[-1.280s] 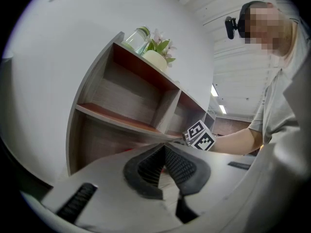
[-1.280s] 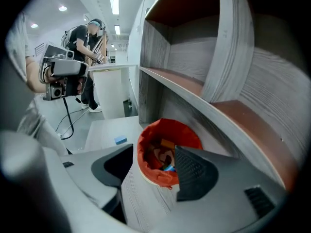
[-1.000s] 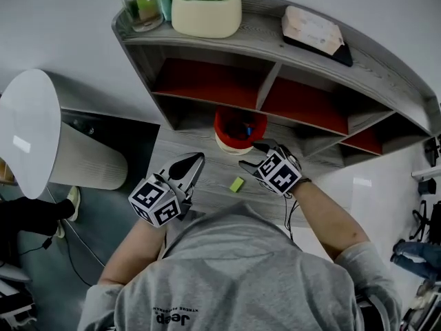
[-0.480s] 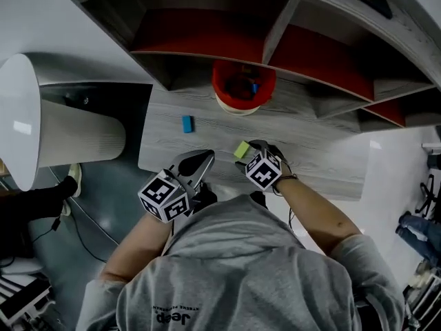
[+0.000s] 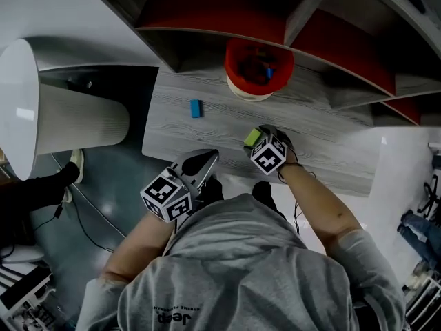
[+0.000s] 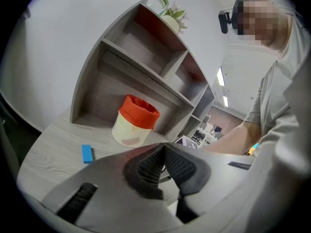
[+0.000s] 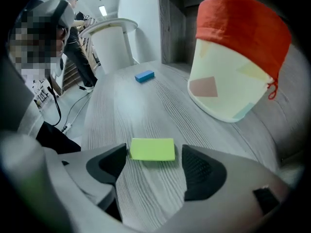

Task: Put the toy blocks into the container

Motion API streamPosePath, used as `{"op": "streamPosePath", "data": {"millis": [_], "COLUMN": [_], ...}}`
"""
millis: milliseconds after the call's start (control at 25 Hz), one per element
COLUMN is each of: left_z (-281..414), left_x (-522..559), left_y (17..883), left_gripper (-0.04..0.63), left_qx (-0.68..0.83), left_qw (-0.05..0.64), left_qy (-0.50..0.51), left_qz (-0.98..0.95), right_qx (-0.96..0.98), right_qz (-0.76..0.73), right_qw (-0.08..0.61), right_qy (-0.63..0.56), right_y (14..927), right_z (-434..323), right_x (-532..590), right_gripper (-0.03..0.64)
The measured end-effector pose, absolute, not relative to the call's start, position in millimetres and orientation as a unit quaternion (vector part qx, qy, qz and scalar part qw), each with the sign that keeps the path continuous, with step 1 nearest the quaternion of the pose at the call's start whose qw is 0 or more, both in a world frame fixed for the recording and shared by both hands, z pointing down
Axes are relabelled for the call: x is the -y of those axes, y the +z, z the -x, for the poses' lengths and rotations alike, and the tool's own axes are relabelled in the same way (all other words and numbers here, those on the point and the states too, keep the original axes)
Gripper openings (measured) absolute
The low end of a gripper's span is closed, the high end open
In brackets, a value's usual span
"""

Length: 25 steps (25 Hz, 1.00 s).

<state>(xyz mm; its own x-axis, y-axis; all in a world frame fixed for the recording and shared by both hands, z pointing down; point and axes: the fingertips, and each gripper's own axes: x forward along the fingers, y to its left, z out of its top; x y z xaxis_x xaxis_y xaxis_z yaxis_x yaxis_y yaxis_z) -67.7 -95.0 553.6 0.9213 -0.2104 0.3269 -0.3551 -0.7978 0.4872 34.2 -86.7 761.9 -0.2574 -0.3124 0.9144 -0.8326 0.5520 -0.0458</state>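
Head view: the left gripper point(image 5: 204, 158) is held at the near edge of the grey wood-grain desk top point(image 5: 324, 154). The right gripper point(image 5: 265, 134) is pointed steeply down at the lime-green rectangular toy block point(image 5: 252, 137). A blue rectangular toy block point(image 5: 196, 108) lies flat on the desk, well apart to the left. The cream fabric container with a red rim point(image 5: 247, 93) stands at the back of the desk, under the grey shelf unit point(image 5: 207, 5).

Left gripper view: the jaws are seen pressed together, with nothing between them. The blue block point(image 6: 87, 154) and the container point(image 6: 131, 130) are seen beyond, on the desk.

Right gripper view: the jaws have just been opening and stand wide apart. The green block point(image 7: 152, 149) lies flat on the desk between the pads and is not clamped. The container point(image 7: 223, 91) stands behind, to the right.
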Motion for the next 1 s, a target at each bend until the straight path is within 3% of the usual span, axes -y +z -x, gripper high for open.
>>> {"op": "streamPosePath", "data": {"millis": [160, 280, 440, 720, 1000], "left_z": [76, 80, 82, 73, 53], "left_x": [95, 96, 101, 123, 156], "left_y": [554, 551, 538, 490, 431], "left_gripper": [0.03, 0.03, 0.031, 0.031, 0.03], "left_qx": [0.155, 0.159, 0.162, 0.165, 0.162], "left_qw": [0.281, 0.281, 0.274, 0.241, 0.191], "left_qy": [0.126, 0.121, 0.109, 0.074, 0.039], "left_qz": [-0.939, -0.939, -0.942, -0.954, -0.967], "right_qx": [0.75, 0.754, 0.763, 0.787, 0.783], "right_qz": [-0.374, -0.367, -0.376, -0.425, -0.469], "right_qw": [0.475, 0.475, 0.46, 0.397, 0.376], "right_qy": [0.269, 0.266, 0.255, 0.205, 0.157], "right_y": [763, 761, 737, 617, 527], "right_z": [-33, -33, -33, -49, -73], "right_x": [88, 87, 90, 127, 170], "right_gripper": [0.375, 0.296, 0.29, 0.29, 0.29]}}
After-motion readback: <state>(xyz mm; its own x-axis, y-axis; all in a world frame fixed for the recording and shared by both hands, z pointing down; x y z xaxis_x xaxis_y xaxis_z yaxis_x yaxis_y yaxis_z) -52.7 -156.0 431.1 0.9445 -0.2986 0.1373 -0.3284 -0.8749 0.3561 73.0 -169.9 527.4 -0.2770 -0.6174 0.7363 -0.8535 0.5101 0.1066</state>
